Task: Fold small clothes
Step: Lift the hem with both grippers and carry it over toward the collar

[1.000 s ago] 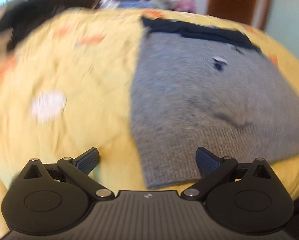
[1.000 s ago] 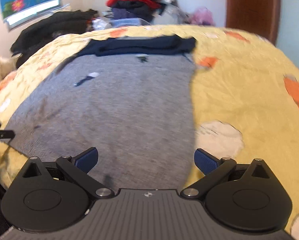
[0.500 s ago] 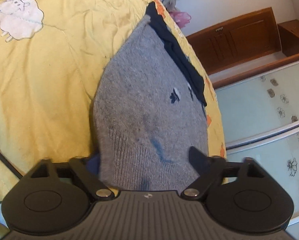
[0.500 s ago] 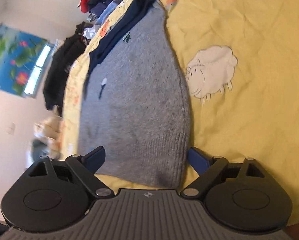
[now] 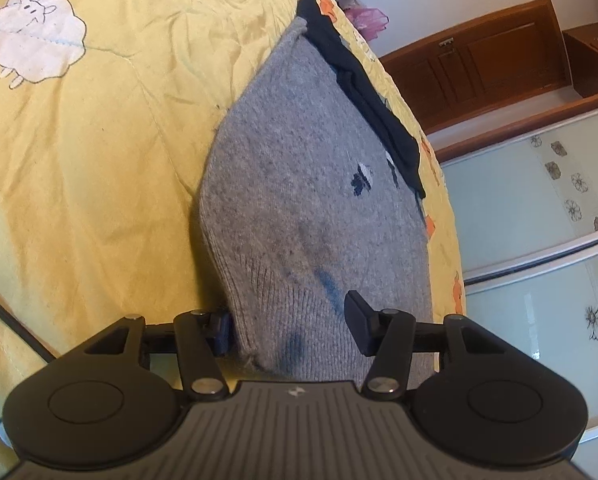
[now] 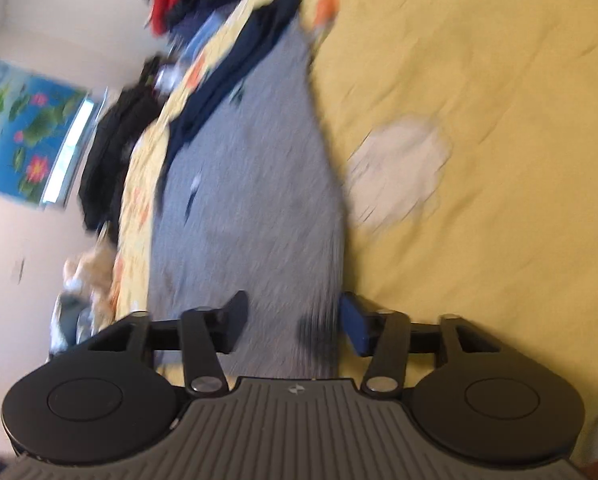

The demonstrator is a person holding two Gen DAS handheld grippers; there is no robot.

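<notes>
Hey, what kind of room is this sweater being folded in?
Most likely a bedroom. The grey sweater lies on a yellow bedspread printed with sheep, a heap of clothes sits at the far end, and a wooden door stands nearby.

Left gripper [image 5: 289, 330] and right gripper [image 6: 293, 326] rolled sideways, jaws just closing, half-narrowed.

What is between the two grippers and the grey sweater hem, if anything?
Nothing visible. The grey sweater hem already lies between the fingers of the left gripper and the right gripper, whose jaws have just been closing around it.
</notes>
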